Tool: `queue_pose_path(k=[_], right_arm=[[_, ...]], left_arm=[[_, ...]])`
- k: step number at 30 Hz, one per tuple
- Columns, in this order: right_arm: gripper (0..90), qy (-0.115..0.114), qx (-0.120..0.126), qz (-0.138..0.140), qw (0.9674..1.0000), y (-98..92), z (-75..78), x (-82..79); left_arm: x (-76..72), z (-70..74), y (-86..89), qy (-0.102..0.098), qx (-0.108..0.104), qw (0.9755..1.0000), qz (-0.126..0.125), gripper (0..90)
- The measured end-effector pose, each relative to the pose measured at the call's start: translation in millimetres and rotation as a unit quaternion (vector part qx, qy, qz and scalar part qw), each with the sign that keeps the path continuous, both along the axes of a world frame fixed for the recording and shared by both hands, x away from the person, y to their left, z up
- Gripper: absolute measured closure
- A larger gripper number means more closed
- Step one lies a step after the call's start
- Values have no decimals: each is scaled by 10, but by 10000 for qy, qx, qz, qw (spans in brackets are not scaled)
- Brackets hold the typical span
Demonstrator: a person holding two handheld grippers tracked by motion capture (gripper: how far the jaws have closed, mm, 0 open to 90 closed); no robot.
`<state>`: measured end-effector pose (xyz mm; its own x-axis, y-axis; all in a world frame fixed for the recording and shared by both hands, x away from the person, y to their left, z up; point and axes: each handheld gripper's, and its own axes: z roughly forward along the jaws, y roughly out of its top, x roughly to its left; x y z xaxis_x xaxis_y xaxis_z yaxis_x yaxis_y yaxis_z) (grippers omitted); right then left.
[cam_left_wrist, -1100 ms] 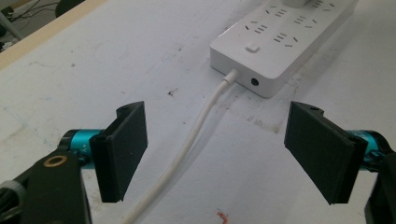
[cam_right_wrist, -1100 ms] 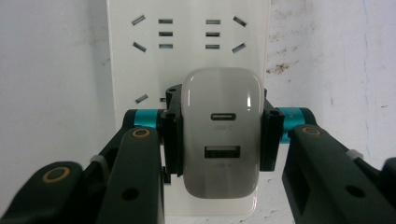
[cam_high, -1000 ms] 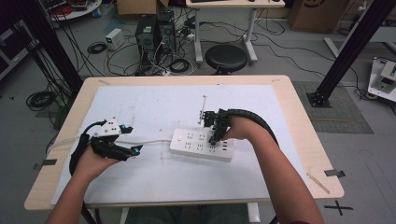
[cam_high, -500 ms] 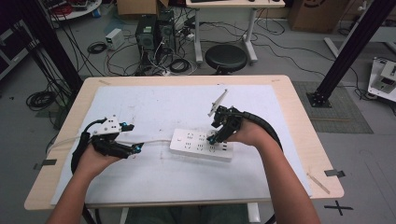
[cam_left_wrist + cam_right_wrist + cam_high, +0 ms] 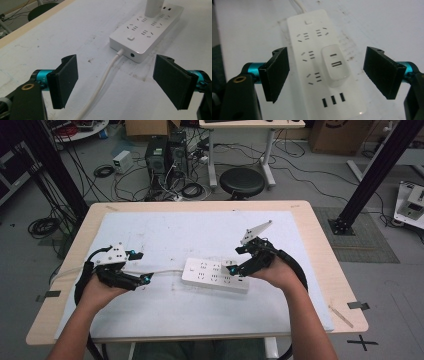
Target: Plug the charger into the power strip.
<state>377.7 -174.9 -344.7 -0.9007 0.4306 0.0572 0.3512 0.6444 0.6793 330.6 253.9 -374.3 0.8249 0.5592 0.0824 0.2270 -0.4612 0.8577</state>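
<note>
The left hand-held gripper [image 5: 143,268] hovers with its jaws spread wide over the white cord [image 5: 105,77], gripping nothing. The power strip [image 5: 215,275] lies mid-tabletop [image 5: 310,240], a white charger [image 5: 335,65] plugged in. The right hand-held gripper [image 5: 239,261], jaws just opened, straddles the charger without touching.

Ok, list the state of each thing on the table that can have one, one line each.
Power strip: flat on the table, sockets facing up, with its cord attached.
Charger: plugged upright into the power strip, nothing gripping it.
Cord: lying slack on the table, between the left gripper's jaws but untouched.
Left gripper: open, holding nothing.
Right gripper: open, its jaws having just been opening, clear of the charger.
</note>
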Motion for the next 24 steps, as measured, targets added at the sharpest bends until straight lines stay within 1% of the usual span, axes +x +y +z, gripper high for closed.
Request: queue_pose_path(k=[1,4,6,7,8,9,10,15,17,21,24], right_arm=[[216,3,16,-23,10000,-16,-1,-19],[209,-63,160,-44,9998,-65,-16,-56],[199,-107,271,-104,9995,-113,-29,-70],[199,-125,315,-131,9993,-138,-33,-80],[199,-125,315,-131,9993,-138,-33,-80],[199,-161,369,-161,9991,-164,-35,-91],[199,-159,456,-145,9987,-190,-39,-95],[195,-156,652,-186,9976,-303,-35,-98],[194,-197,734,-204,9969,-338,-24,-97],[193,-268,828,-178,9960,-368,-13,-100],[193,-282,828,-178,9960,-370,-8,-111]], left_arm=[[4,13,0,-13,14,10000,-10,202],[3,55,-10,-21,-88,10000,-15,202],[5,82,-12,-42,-105,9999,2,201],[10,94,-11,-47,-82,10000,-2,201],[10,94,-11,-47,-82,10000,-2,201],[11,101,-15,-51,-106,9999,23,201],[17,111,-11,-59,-83,9999,9,199],[59,117,7,-54,-128,9999,20,197],[74,117,24,-67,-123,9999,32,195],[76,119,64,-76,-174,9998,77,194],[70,126,99,-88,-200,9997,112,194]])
